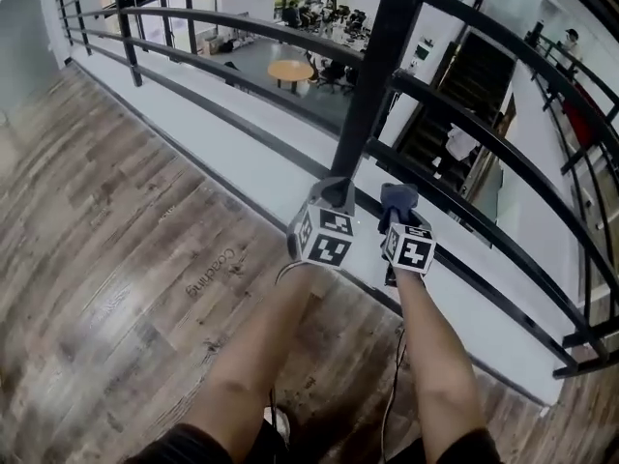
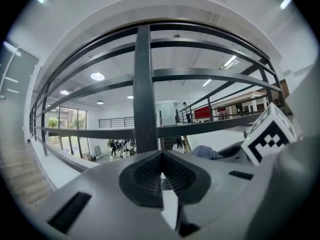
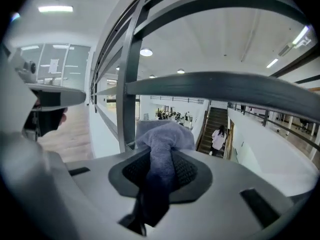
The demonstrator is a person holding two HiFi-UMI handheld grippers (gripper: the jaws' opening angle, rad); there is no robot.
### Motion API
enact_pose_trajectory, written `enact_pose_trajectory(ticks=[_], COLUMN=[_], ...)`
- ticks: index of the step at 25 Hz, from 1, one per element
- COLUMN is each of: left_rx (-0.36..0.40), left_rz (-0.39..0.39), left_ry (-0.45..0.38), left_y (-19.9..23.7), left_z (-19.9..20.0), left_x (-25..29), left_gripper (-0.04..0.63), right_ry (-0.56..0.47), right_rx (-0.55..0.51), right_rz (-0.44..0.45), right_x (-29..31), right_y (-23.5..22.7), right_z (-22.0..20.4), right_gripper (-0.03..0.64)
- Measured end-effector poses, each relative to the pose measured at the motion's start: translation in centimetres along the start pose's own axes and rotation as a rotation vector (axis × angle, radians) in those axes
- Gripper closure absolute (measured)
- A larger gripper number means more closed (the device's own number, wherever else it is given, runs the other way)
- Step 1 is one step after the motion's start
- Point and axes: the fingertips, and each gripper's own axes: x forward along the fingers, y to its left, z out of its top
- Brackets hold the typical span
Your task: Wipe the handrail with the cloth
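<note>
A dark metal railing of several curved horizontal bars runs along the balcony edge, with a thick upright post in front of me. My right gripper is shut on a grey-blue cloth, low and just right of the post's foot. In the right gripper view the cloth bunches out between the jaws, just under a horizontal bar. My left gripper is at the post's foot; in its own view its jaws are shut with nothing in them, facing the post.
Wooden plank floor lies to the left and behind. A white ledge runs beneath the railing. Beyond it is a drop to a lower floor with a round table, seated people and a staircase.
</note>
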Motion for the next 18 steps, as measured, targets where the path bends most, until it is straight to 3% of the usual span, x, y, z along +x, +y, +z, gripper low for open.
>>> enact_pose_trajectory(ticks=[6,11,18], left_rx=[-0.065,-0.144,-0.141], left_rz=[0.004,-0.019,0.008], left_ry=[0.038,0.024,0.081], left_y=[2.5,3.2,4.2], left_z=[-3.1,-3.1,-5.7], left_x=[1.1,1.9,2.5], left_gripper=[0.598,0.598,0.598], right_ry=[0.064,0.11,0.153], right_rx=[0.047,0.095,0.05], right_rz=[0.019,0.042,0.032], right_x=[5.7,9.2,10.8], right_y=[3.7,6.6,7.1], right_z=[0.5,1.0,-0.6], right_gripper=[0.523,0.523,0.523])
